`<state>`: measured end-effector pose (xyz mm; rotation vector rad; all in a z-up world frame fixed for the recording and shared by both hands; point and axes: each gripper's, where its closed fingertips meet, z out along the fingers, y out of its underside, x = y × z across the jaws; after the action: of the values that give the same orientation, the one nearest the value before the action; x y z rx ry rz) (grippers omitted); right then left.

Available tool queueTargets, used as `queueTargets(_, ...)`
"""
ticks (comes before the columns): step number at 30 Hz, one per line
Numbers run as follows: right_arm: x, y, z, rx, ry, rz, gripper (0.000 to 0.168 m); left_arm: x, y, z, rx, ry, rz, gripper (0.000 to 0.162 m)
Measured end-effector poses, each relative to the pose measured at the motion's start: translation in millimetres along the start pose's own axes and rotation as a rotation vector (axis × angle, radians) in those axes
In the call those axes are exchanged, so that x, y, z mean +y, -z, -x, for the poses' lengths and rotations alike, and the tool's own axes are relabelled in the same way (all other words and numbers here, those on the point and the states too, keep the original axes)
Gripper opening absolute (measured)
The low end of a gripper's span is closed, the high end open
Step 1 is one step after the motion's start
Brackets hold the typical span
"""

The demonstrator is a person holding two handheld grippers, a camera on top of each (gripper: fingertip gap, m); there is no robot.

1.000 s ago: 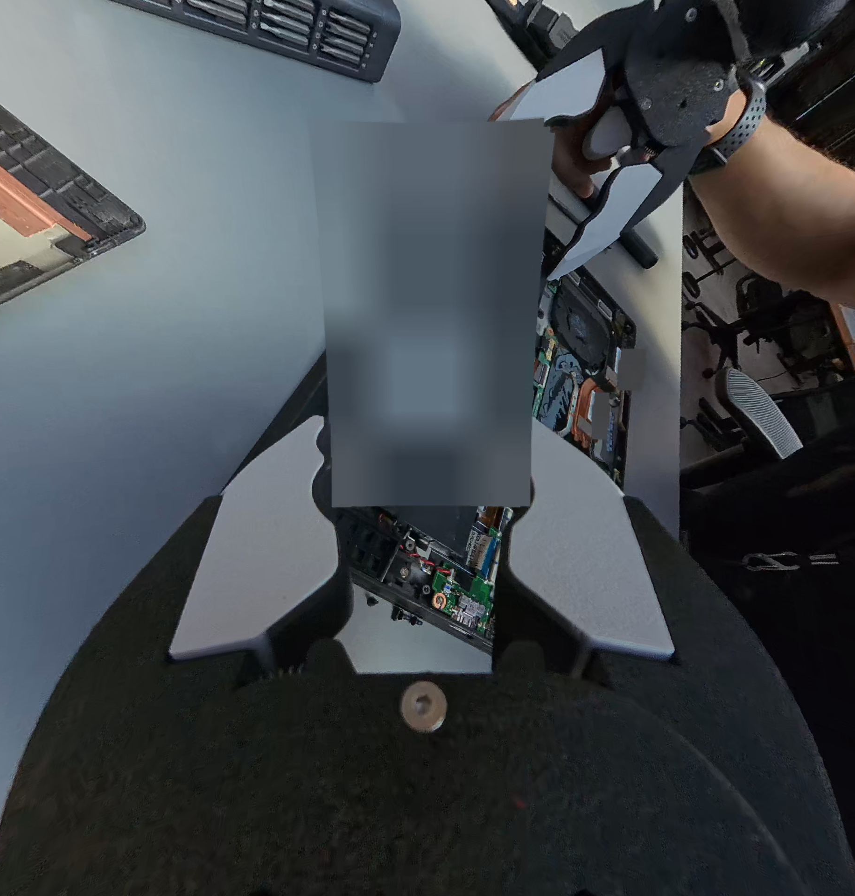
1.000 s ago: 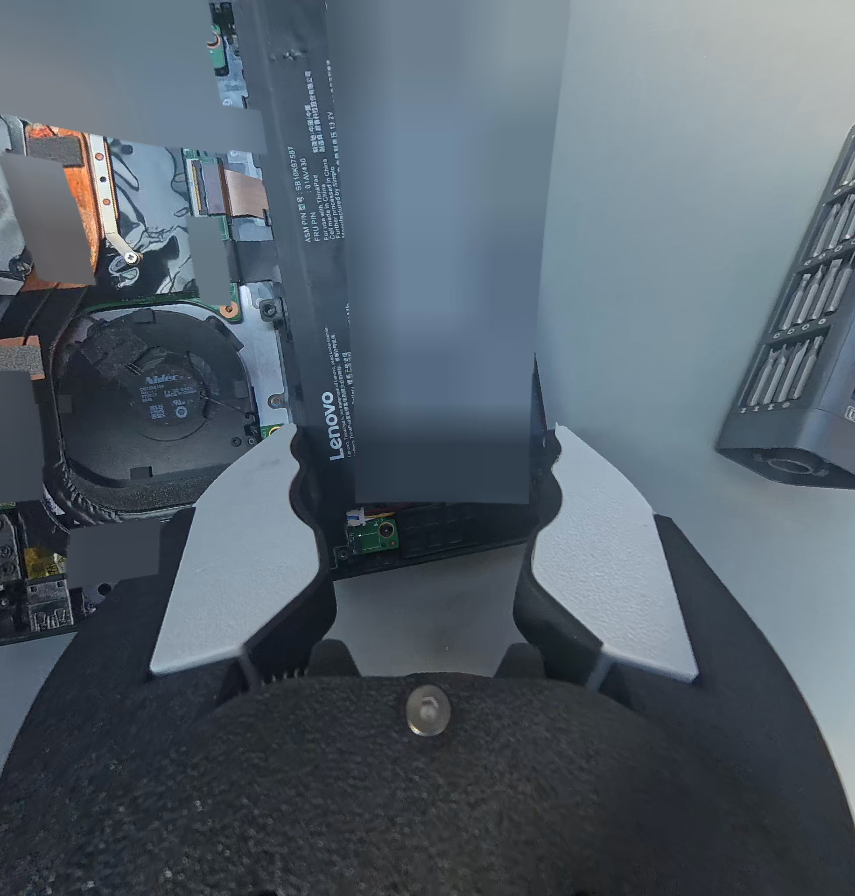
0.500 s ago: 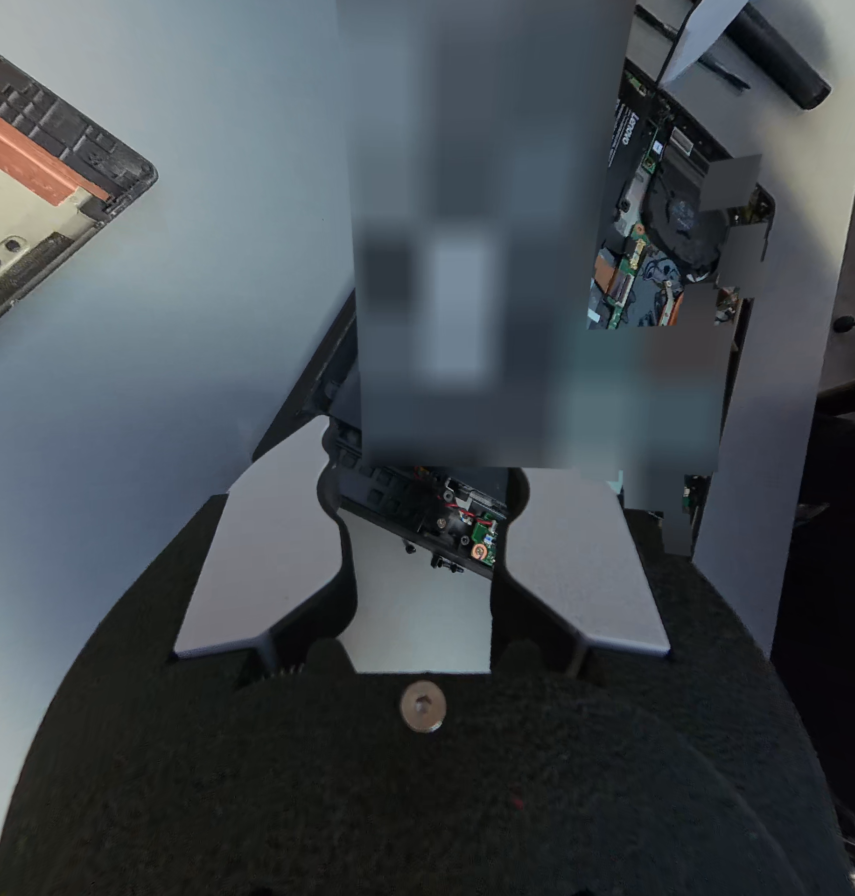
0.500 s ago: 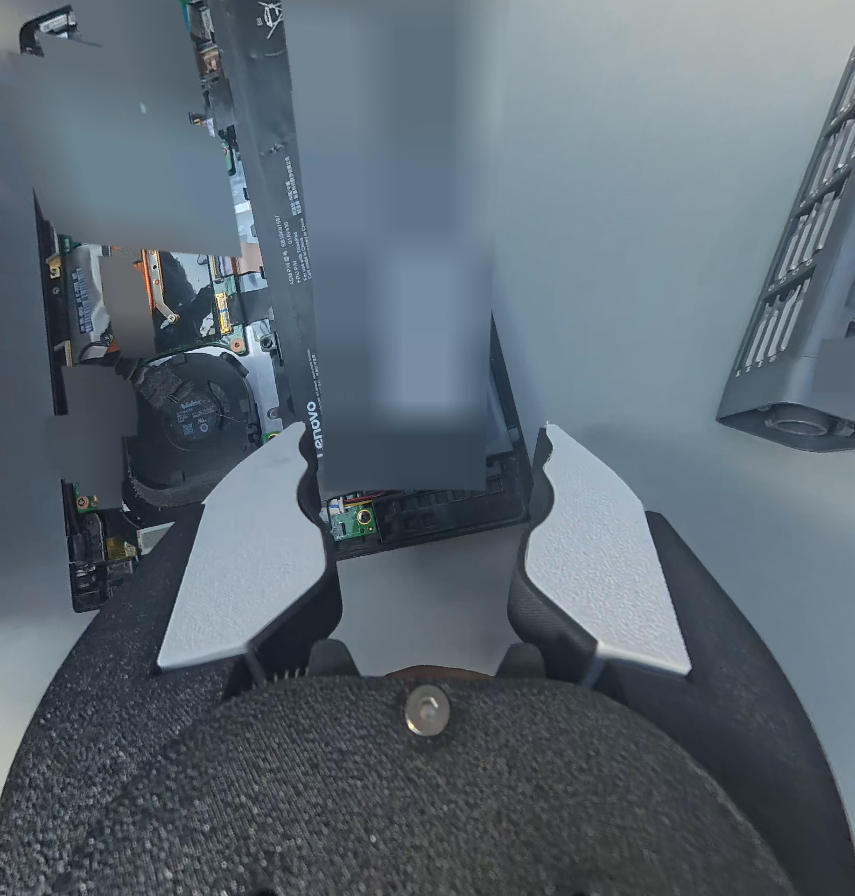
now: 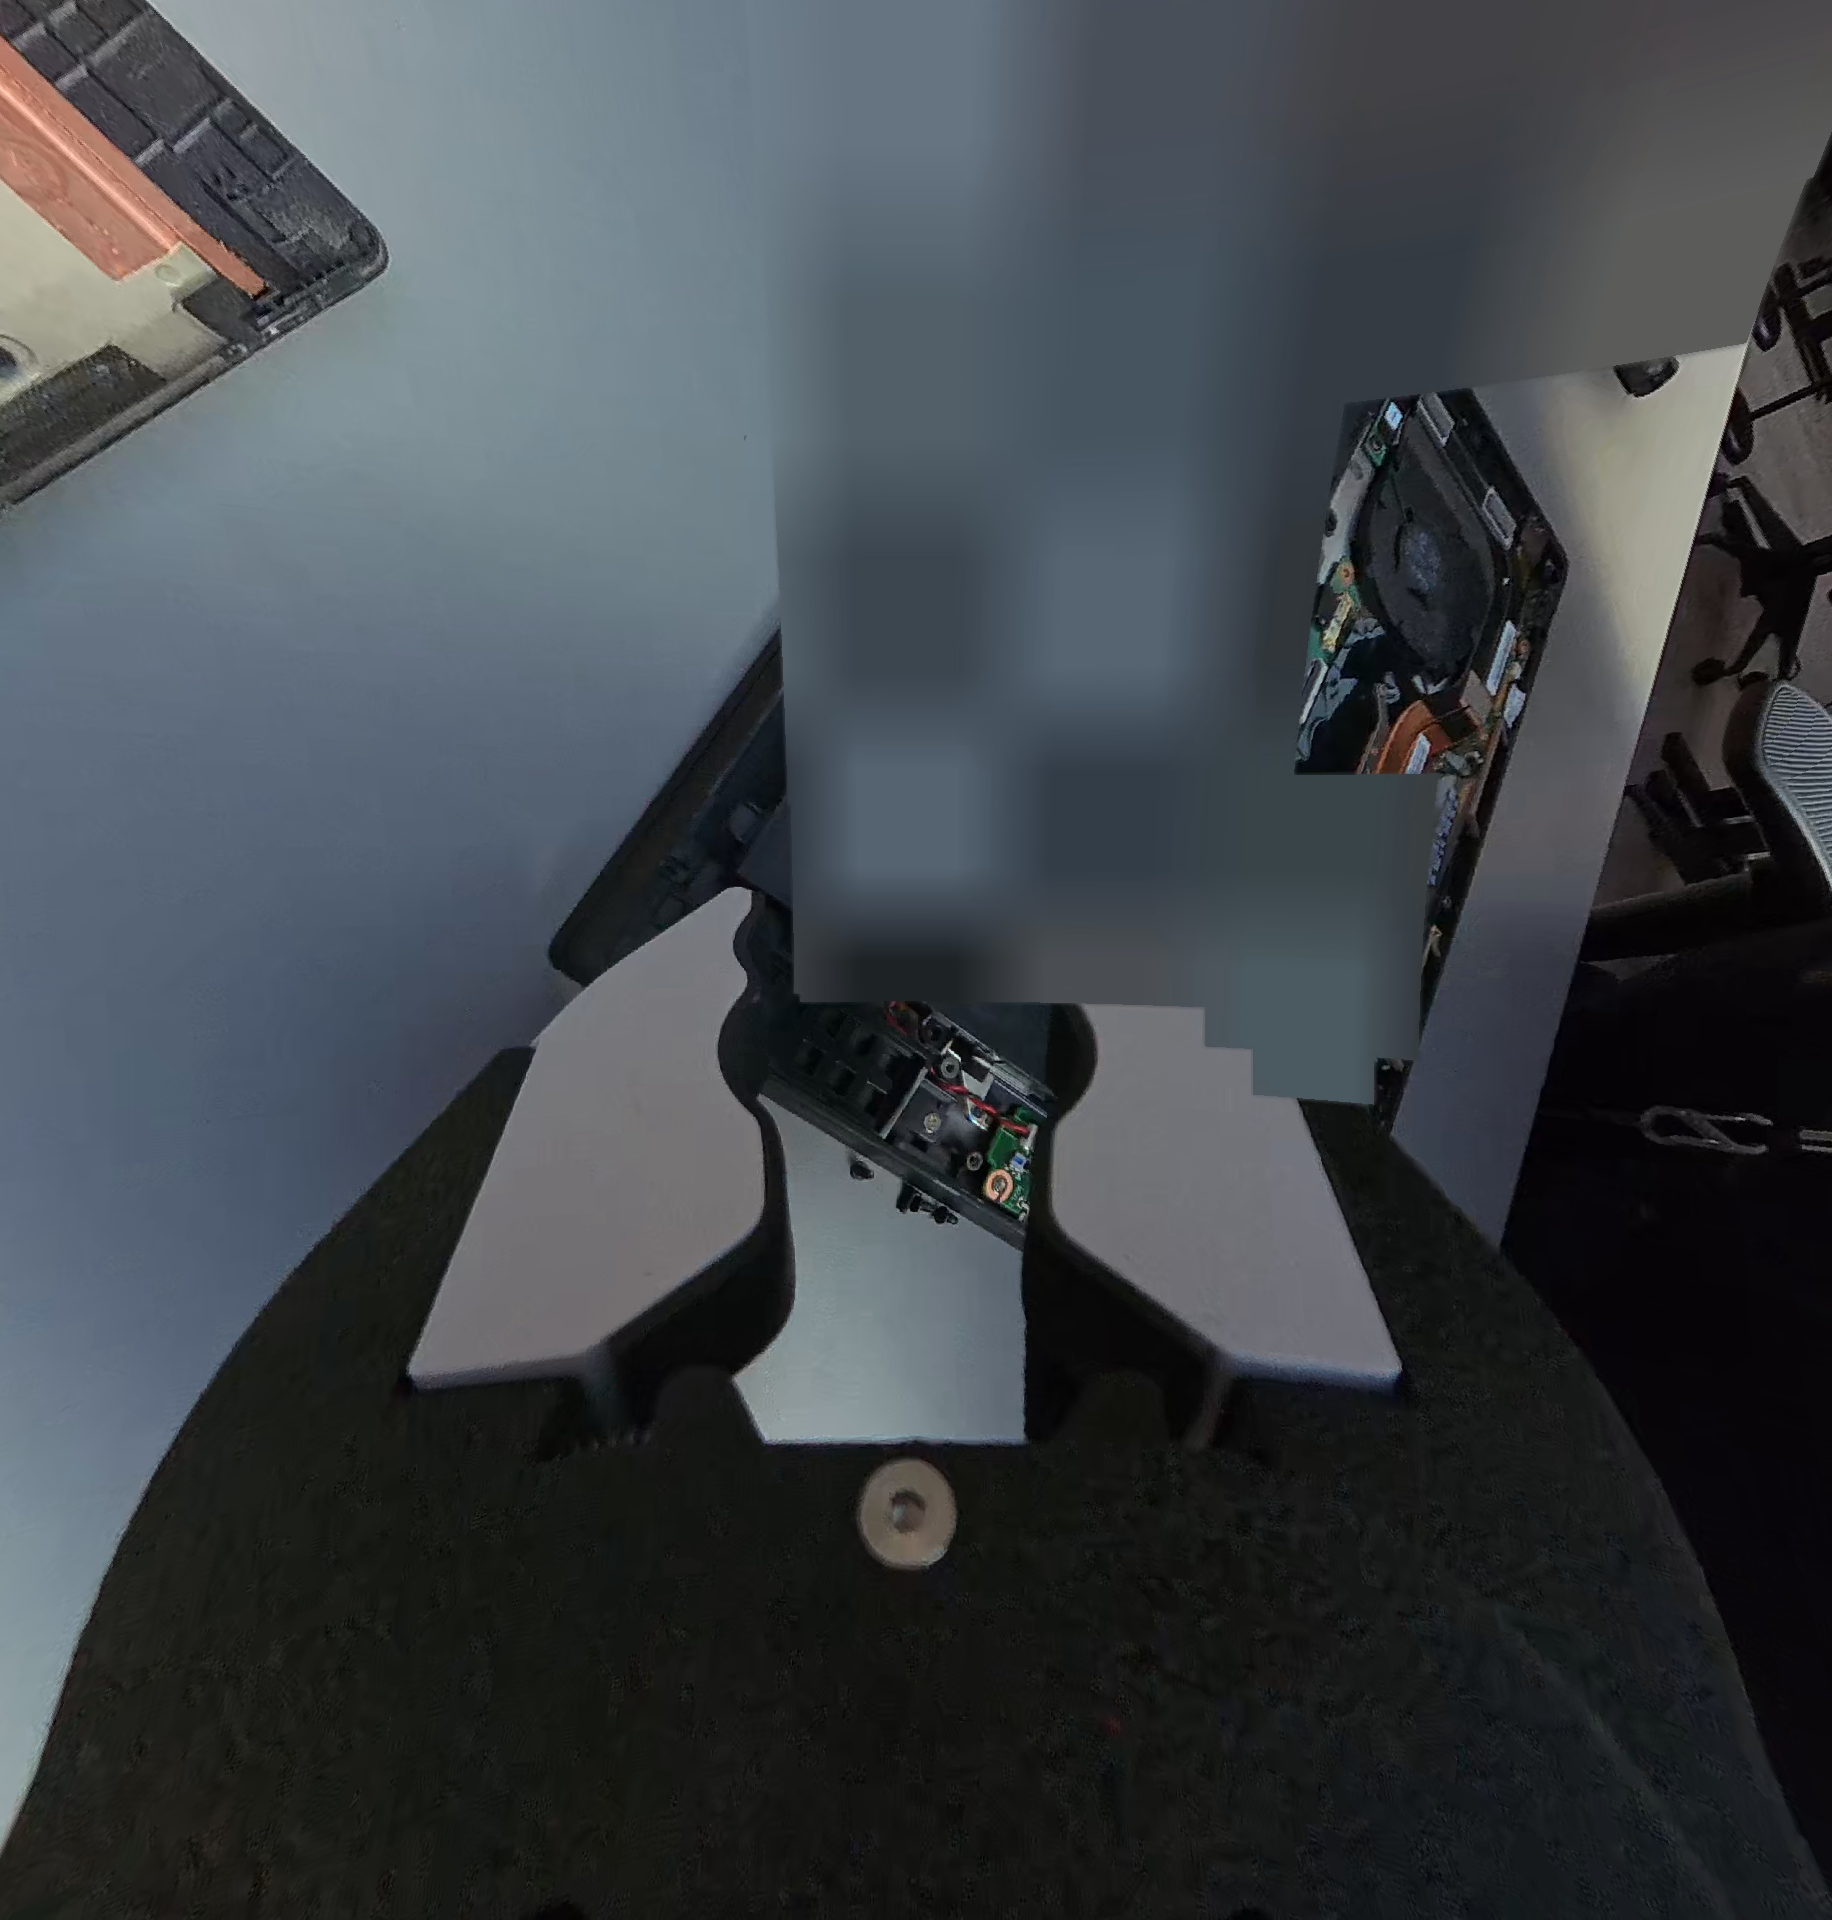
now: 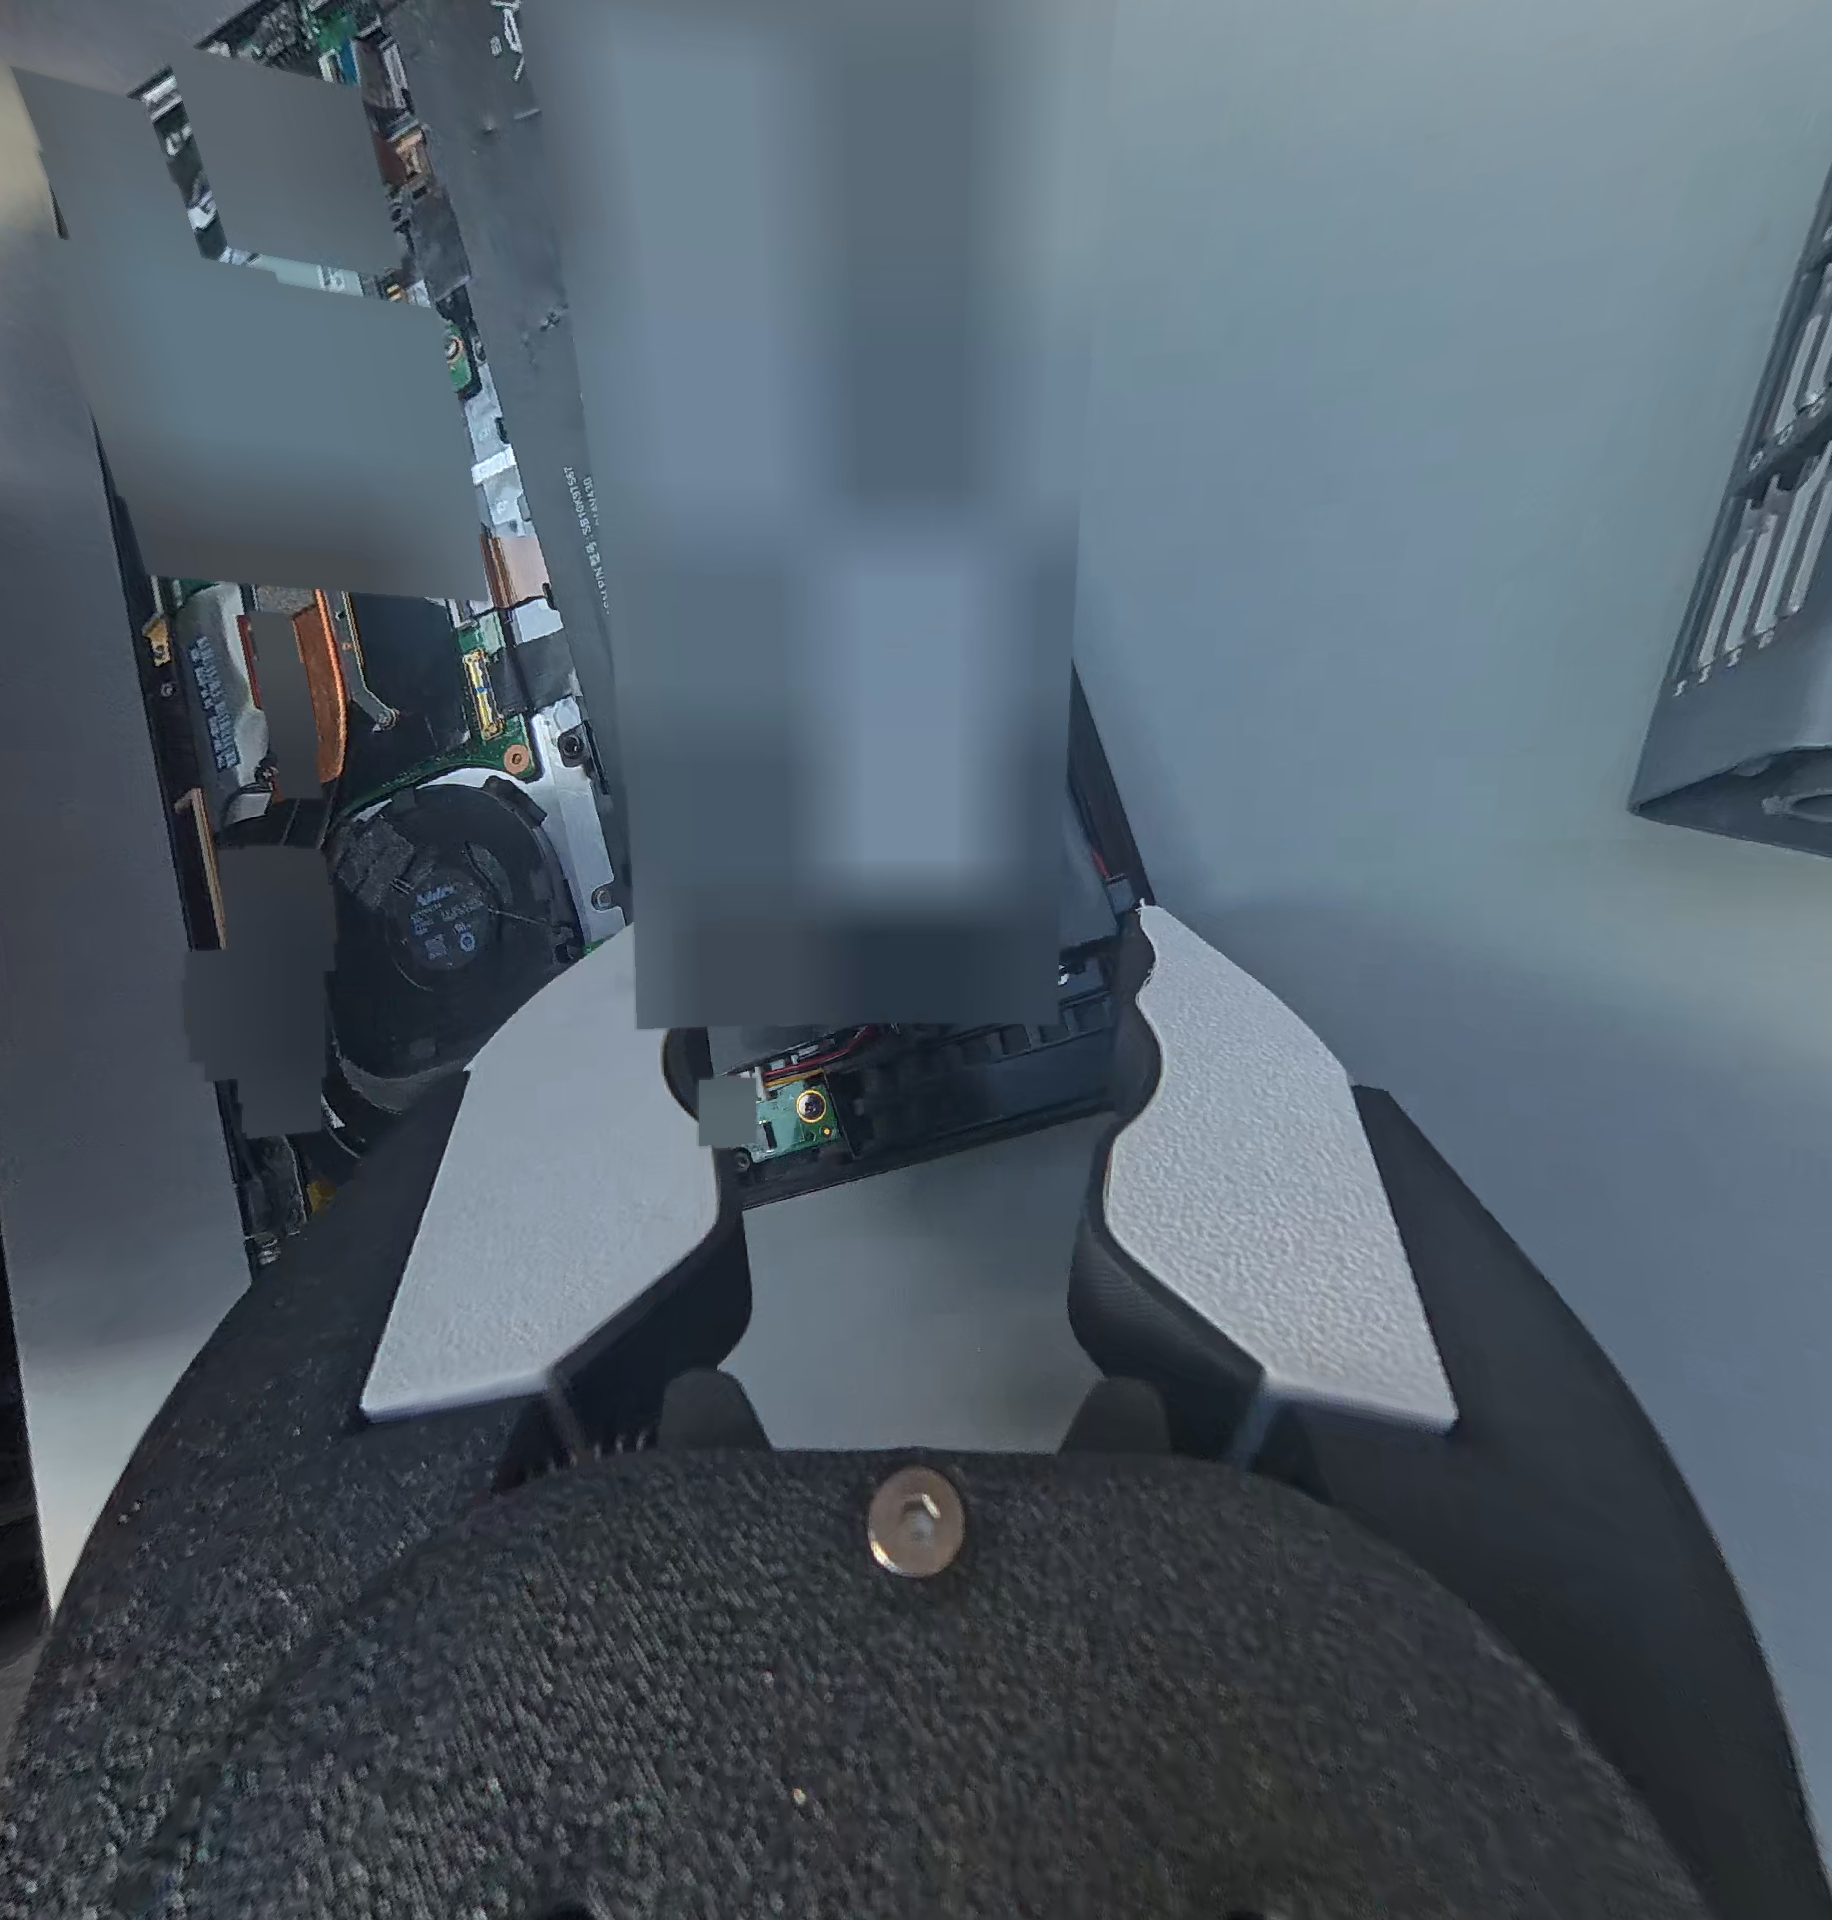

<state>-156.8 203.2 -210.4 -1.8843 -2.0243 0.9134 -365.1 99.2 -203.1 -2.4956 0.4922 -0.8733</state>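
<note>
An opened black laptop (image 5: 1431, 582) lies bottom-up on a pale table, with its fan (image 6: 444, 914), copper heat pipe and green boards exposed. A long black battery strip (image 6: 553, 343) runs along it; mosaic patches hide much of it. My left gripper (image 5: 907, 1039) is open and empty, and its jaws frame one near corner of the laptop (image 5: 922, 1122) from above. My right gripper (image 6: 886, 966) is open and empty over another corner, which has a small green board (image 6: 798, 1117). Neither touches the laptop.
A removed black cover panel (image 5: 112, 208) with a copper strip lies at the far left of the left wrist view. A dark grey screwdriver bit case (image 6: 1774, 520) lies to the right of the laptop. The table edge (image 5: 1618, 727) drops off on the right, with office chairs beyond.
Both grippers have drawn back from the laptop, which looks smaller and farther away. The right gripper and the hand holding it have left the left wrist view. Both stay open.
</note>
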Motion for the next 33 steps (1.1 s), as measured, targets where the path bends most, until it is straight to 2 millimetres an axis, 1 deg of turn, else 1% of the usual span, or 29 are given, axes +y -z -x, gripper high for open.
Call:
queueTargets(2, -2, 0, 2, -0.007, -0.025, -0.015, 0.079, 0, 0, 0, 0.000, 0.005, -0.003, 0.050)
queueTargets(7, -4, 5, 8, -0.054, -0.101, -0.092, 0.077, -3, 1, -1, 0.050, 0.073, -0.052, 0.050)
queueTargets(12, -3, 5, 9, -0.049, -0.100, -0.113, 0.076, -5, 3, -4, 0.112, 0.122, -0.107, 0.049)
queueTargets(15, -3, 5, 9, -0.036, -0.095, -0.112, 0.075, -8, 6, -9, 0.156, 0.148, -0.134, 0.047)
queueTargets(22, 4, 0, 6, 0.059, 0.024, -0.066, 0.071, -2, 7, 0, 0.061, 0.089, -0.106, 0.048)
queueTargets(25, 4, -2, 3, 0.091, 0.060, -0.062, 0.069, 1, 3, 2, 0.021, 0.041, -0.068, 0.049)
queueTargets(29, 4, 0, -3, 0.130, 0.069, -0.066, 0.067, 3, 1, 6, -0.030, 0.005, -0.025, 0.047)
queueTargets(30, 4, 1, -4, 0.130, 0.060, -0.069, 0.067, 3, 1, 6, -0.035, 0.016, -0.020, 0.049)
queueTargets(33, 4, 2, -1, 0.137, 0.068, -0.069, 0.068, 3, 1, 6, -0.027, 0.031, -0.024, 0.049)
